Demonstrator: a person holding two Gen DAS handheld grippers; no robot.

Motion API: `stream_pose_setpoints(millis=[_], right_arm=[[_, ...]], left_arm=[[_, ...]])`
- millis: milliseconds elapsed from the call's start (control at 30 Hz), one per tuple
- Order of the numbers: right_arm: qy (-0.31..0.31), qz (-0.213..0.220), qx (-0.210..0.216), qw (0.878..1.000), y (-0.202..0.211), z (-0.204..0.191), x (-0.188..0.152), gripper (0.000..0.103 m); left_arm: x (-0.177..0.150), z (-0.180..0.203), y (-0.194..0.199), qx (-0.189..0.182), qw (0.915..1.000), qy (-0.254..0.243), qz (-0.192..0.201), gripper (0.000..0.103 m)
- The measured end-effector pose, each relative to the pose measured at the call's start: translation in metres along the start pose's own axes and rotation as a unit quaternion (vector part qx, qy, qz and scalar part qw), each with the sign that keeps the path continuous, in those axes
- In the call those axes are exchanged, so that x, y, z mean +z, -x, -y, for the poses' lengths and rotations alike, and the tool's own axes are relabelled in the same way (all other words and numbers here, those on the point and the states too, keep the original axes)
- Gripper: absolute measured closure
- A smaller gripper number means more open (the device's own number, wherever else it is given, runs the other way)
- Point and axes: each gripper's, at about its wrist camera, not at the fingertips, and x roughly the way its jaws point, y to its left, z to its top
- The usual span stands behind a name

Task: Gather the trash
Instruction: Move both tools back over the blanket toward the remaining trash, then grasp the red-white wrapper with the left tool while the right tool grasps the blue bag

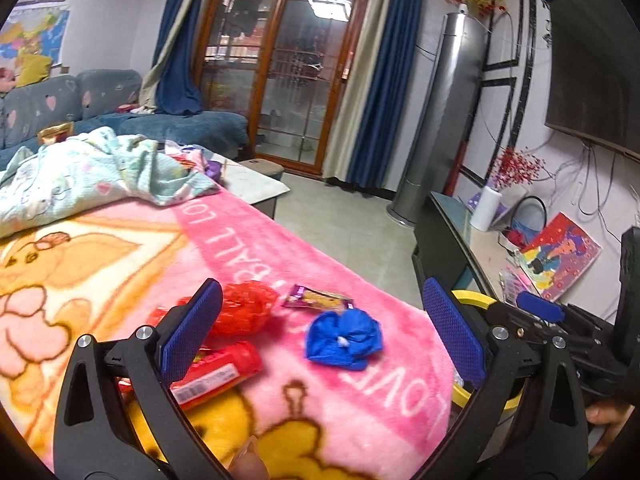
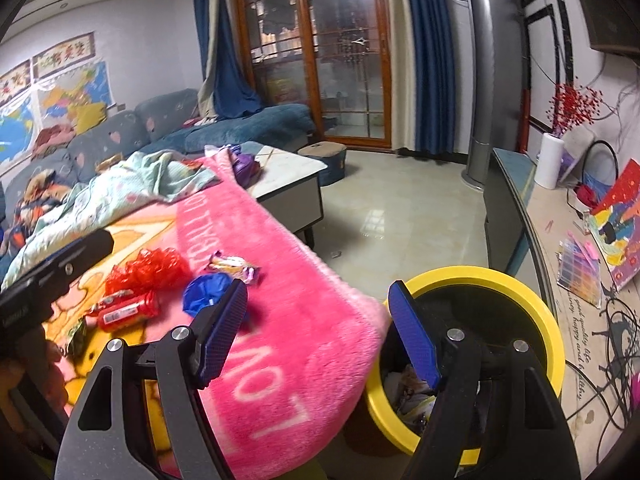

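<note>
Left wrist view shows the left gripper (image 1: 320,328) released above a blue wrapper (image 1: 344,338), red wrappers (image 1: 244,308) and a candy wrapper (image 1: 318,298) on the pink blanket (image 1: 240,240). Right gripper (image 2: 320,336) is released too, empty, over the yellow bin (image 2: 548,320) beside the blanket.

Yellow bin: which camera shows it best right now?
The right wrist view. There the yellow bin shows most of its rim and its dark inside with trash at the bottom, beside the pink blanket. In the left wrist view only slivers of its rim show behind a finger of the left gripper.
</note>
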Motion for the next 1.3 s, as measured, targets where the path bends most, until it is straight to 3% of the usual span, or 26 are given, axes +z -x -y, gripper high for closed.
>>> stream_pose_setpoints(millis=[600, 1100, 1300], right_arm=[[0.049, -0.024, 0.049, 0.997, -0.019, -0.053, -0.004, 0.032], [0.04, -0.058, 0.057, 0.996, -0.056, -0.069, 0.0, 0.032], [0.033, -0.084, 0.059, 0.994, -0.08, -0.073, -0.002, 0.033]], left_arm=[[-0.001, -0.064, 0.014, 0.055, 0.9975, 0.043, -0.007, 0.011], [-0.014, -0.14, 0.017, 0.05, 0.9933, 0.079, -0.068, 0.012], [-0.023, -0.164, 0.011, 0.022, 0.9889, 0.108, -0.1, 0.031]])
